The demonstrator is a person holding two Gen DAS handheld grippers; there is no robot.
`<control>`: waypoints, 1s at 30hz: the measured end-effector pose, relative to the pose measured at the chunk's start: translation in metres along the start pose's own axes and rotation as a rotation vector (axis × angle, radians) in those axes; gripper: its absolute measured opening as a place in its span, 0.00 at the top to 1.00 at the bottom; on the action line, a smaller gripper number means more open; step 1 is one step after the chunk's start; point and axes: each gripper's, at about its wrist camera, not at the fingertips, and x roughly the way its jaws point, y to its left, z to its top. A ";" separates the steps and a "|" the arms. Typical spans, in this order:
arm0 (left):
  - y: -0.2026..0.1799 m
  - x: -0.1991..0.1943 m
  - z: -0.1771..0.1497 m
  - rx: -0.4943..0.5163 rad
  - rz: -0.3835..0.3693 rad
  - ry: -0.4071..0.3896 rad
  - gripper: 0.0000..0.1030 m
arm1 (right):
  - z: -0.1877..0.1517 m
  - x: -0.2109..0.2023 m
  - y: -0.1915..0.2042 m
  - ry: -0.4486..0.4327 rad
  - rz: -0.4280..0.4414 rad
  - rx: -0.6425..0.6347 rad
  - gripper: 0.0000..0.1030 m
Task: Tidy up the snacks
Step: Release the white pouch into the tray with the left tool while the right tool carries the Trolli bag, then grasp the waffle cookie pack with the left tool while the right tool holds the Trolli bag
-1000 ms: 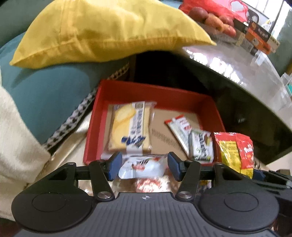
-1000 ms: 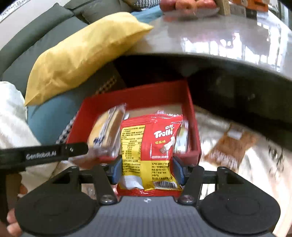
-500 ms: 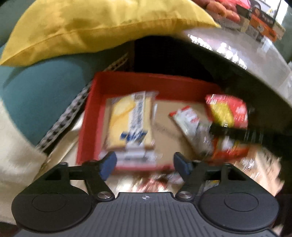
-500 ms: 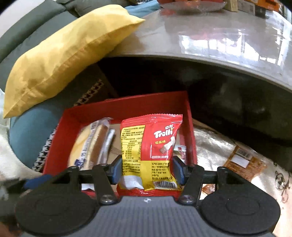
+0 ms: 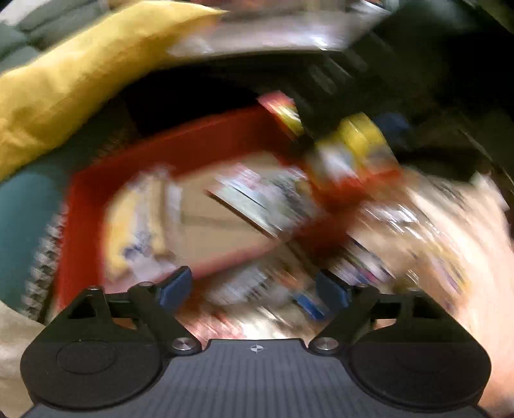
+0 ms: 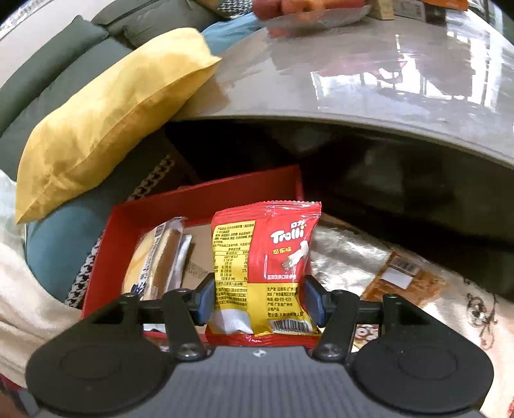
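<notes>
right gripper (image 6: 259,297): fingers are clamping a red-and-yellow trolli packet (image 6: 268,267) upright, hanging over the near right corner of the red tray (image 6: 205,201). a yellow cake packet (image 6: 151,260) is lying inside at left. left gripper (image 5: 253,289): fingers are standing wide apart, holding nothing, view badly blurred. yellow cushion (image 6: 109,112) is resting beyond, beside the grey desk (image 6: 369,80).

Snack count around one red tray

One red tray (image 6: 205,202); one red-and-yellow candy bag (image 6: 276,257); one yellow cake packet (image 6: 151,257) in the tray; one brown packet (image 6: 401,279) outside it. One yellow cushion (image 6: 112,112), one bench (image 6: 369,70), one plate of fruit (image 6: 308,13). Two grippers (image 6: 258,300) (image 5: 253,289). The blurred left view hides any further packets.
</notes>
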 end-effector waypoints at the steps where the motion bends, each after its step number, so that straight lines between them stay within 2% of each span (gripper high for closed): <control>1: -0.005 -0.001 -0.007 0.002 -0.050 0.029 0.27 | 0.000 -0.002 -0.002 -0.002 -0.002 0.006 0.50; 2: -0.013 0.001 -0.016 0.022 -0.073 0.055 0.28 | 0.000 -0.003 -0.004 -0.004 -0.003 0.010 0.50; 4: -0.025 0.004 -0.032 0.083 -0.070 0.080 0.29 | -0.002 -0.008 -0.005 -0.006 0.005 0.014 0.50; 6: -0.019 0.001 -0.039 0.060 -0.122 0.096 0.31 | -0.003 -0.015 -0.004 -0.013 0.019 0.007 0.50; 7: -0.015 -0.005 -0.040 0.040 -0.137 0.085 0.30 | -0.004 -0.018 -0.003 -0.015 0.024 0.002 0.50; 9: -0.007 -0.016 -0.035 0.008 -0.123 0.033 0.20 | -0.007 -0.022 -0.005 -0.016 0.022 -0.008 0.50; 10: -0.004 -0.019 -0.031 -0.016 -0.112 0.009 0.20 | -0.008 -0.024 -0.007 -0.016 0.019 -0.007 0.50; 12: -0.007 -0.019 -0.021 -0.032 -0.144 0.000 0.23 | -0.009 -0.027 -0.013 -0.016 0.015 0.004 0.50; 13: -0.016 -0.019 -0.016 0.006 -0.148 -0.015 0.23 | -0.010 -0.028 -0.015 -0.017 0.013 0.009 0.50; 16: -0.052 -0.015 -0.009 0.176 -0.089 -0.060 0.27 | -0.010 -0.035 -0.024 -0.022 0.015 0.019 0.50; 18: -0.069 -0.009 -0.008 0.218 -0.125 -0.036 0.36 | -0.010 -0.039 -0.030 -0.027 0.015 0.018 0.50; 19: -0.076 -0.007 -0.005 0.222 -0.171 -0.016 0.36 | -0.010 -0.043 -0.035 -0.031 0.017 0.023 0.50; 21: -0.090 -0.009 -0.004 0.218 -0.265 0.004 0.27 | -0.010 -0.051 -0.044 -0.043 0.018 0.034 0.50; 24: -0.107 -0.003 0.003 0.170 -0.289 0.028 0.21 | -0.010 -0.062 -0.059 -0.059 0.018 0.057 0.50; 26: -0.115 0.008 0.009 0.127 -0.275 0.058 0.21 | -0.011 -0.066 -0.068 -0.066 0.018 0.071 0.50; 28: -0.126 0.019 0.011 0.130 -0.240 0.076 0.16 | -0.011 -0.069 -0.076 -0.065 0.020 0.083 0.50; 30: -0.133 0.029 0.010 0.110 -0.193 0.097 0.09 | -0.012 -0.072 -0.082 -0.068 0.022 0.096 0.50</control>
